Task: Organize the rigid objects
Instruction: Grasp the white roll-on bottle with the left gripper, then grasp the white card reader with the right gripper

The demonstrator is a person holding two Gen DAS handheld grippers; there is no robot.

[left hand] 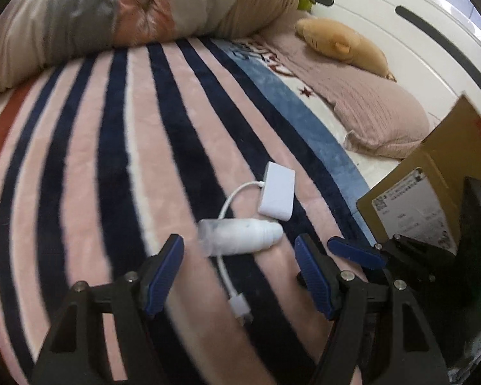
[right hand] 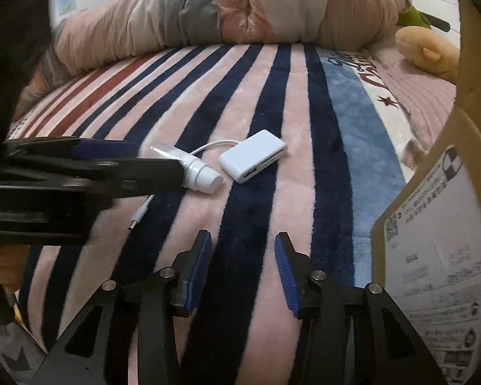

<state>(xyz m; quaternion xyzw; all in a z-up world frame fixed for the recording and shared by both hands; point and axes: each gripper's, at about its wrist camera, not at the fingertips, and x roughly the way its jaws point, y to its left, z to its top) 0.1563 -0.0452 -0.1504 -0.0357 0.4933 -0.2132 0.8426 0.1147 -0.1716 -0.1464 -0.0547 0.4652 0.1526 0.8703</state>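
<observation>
At the far left of the right wrist view, the left gripper [right hand: 118, 157] reaches in sideways over the striped blanket [right hand: 256, 102], its blue-padded fingers spread on either side of the white bottle [right hand: 202, 176]. From the left wrist view the same gripper [left hand: 239, 266] shows its jaws wide apart, empty, with the bottle [left hand: 240, 235] lying on its side just ahead of the gap, its clear cap end toward the left finger and its rounded end toward the right.

Under the bottle runs a thin white cable [left hand: 227, 269], which loops from a small plug [left hand: 240, 309] near the camera up to the white adapter hub [left hand: 277, 194]. The hub lies flat on the blanket just beyond the bottle's rounded end, close but apparently not touching; in the right wrist view its slots face the camera [right hand: 253, 155].

Further right, the right gripper [right hand: 243, 269] hovers above the blanket with jaws apart and nothing between them, well short of the hub. At the right edge stands a cardboard box [right hand: 433, 211] bearing a printed shipping label. Behind it lie a pink pillow [left hand: 368, 109] and a tan plush toy [left hand: 340, 46], with a rolled quilt [right hand: 208, 12] across the back.
</observation>
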